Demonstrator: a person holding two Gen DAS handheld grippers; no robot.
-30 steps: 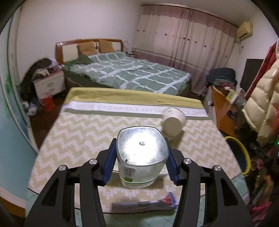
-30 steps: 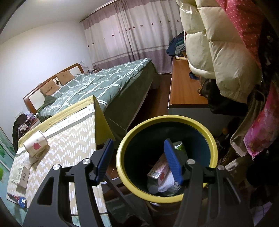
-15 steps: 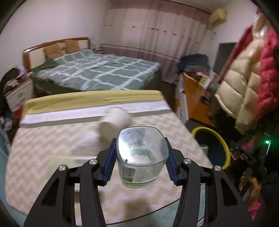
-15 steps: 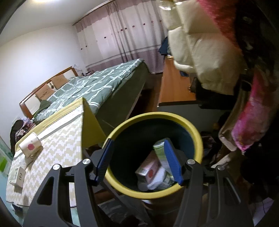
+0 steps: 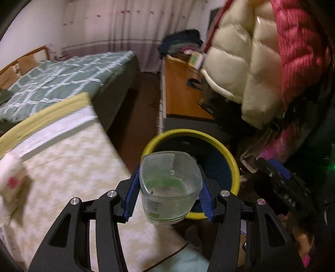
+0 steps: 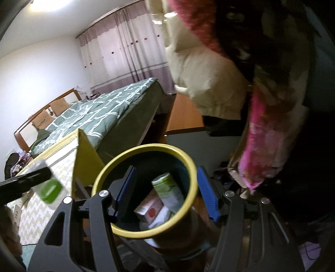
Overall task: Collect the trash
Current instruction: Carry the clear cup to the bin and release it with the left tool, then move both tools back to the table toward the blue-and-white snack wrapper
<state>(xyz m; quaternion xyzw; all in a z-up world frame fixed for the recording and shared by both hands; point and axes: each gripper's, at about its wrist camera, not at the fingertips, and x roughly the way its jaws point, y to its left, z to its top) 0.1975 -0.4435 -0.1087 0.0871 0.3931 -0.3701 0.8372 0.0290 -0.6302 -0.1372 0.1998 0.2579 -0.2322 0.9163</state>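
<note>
Gripping a clear plastic bottle (image 5: 170, 186) bottom-forward between its blue pads, the left gripper (image 5: 169, 195) is held at the table (image 5: 69, 167) edge, with the yellow-rimmed trash bin (image 5: 230, 161) just behind it. The right gripper (image 6: 166, 193) is seen spread wide and empty over the bin (image 6: 144, 231), in which cartons (image 6: 167, 192) are piled.

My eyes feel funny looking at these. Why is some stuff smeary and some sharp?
Left wrist view: the tongs and jar look sharp, while the table and coats smear. Right wrist view: the bin is fairly clear, the coats blur, and a ceiling light glares.
</note>
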